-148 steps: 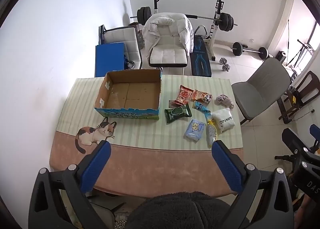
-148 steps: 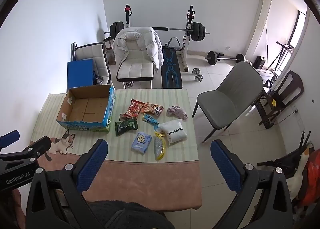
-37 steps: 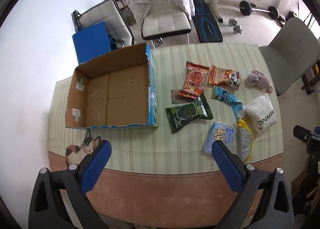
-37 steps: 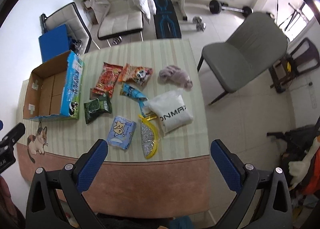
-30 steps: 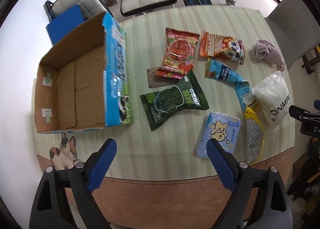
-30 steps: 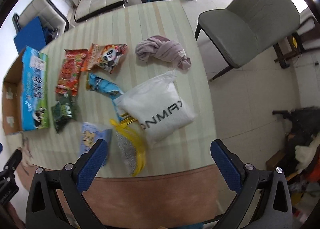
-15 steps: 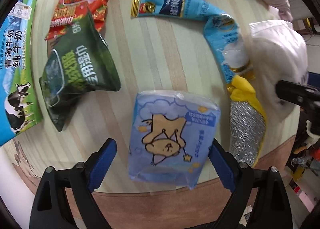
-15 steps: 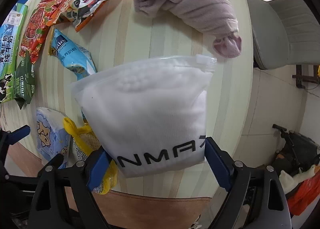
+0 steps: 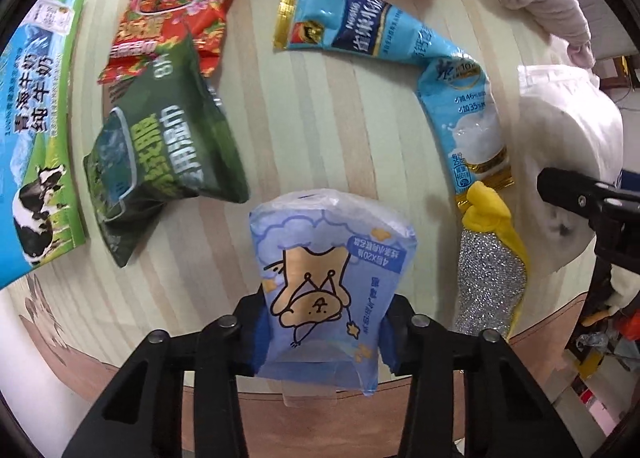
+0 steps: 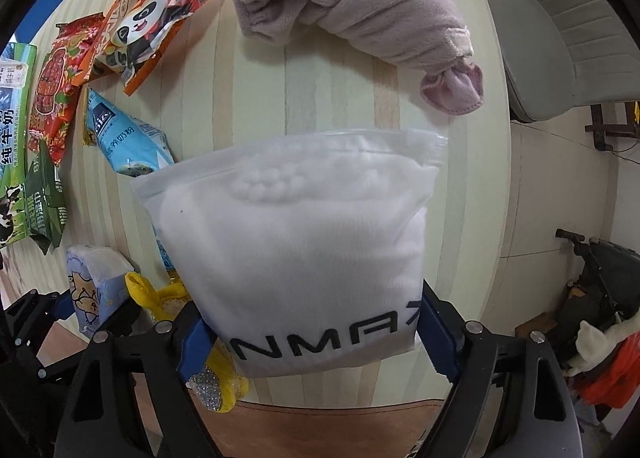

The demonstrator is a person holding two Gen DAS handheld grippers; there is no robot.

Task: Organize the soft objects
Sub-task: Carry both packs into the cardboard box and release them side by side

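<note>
The left gripper (image 9: 324, 332) had just been closing and was clenched on the blue tissue pack (image 9: 326, 282), its blue pads pressed against both sides of the pack at the lower middle of the left wrist view. The pack bulged upward between them, its cartoon bear upside down.

The right gripper (image 10: 310, 332) had also just been closing, and its blue pads pressed the two lower corners of the white bag (image 10: 296, 242), which filled the middle of the right wrist view with black letters along its bottom edge.

Both things lay near the front edge of the striped surface (image 9: 332, 125). Between them sat a yellow and silver scrubber (image 9: 490, 274), just beside the tissue pack and tucked under the white bag's lower left corner in the right wrist view.

At upper left of the left wrist view lay a green snack bag (image 9: 160, 145) and a red snack bag (image 9: 176, 1), partly overlapping. A long light blue packet (image 9: 384, 41) curved across the upper right. A knotted mauve cloth (image 10: 356, 5) lay above the white bag, apart from it. A milk carton box (image 9: 36, 129) stood at far left.
</note>
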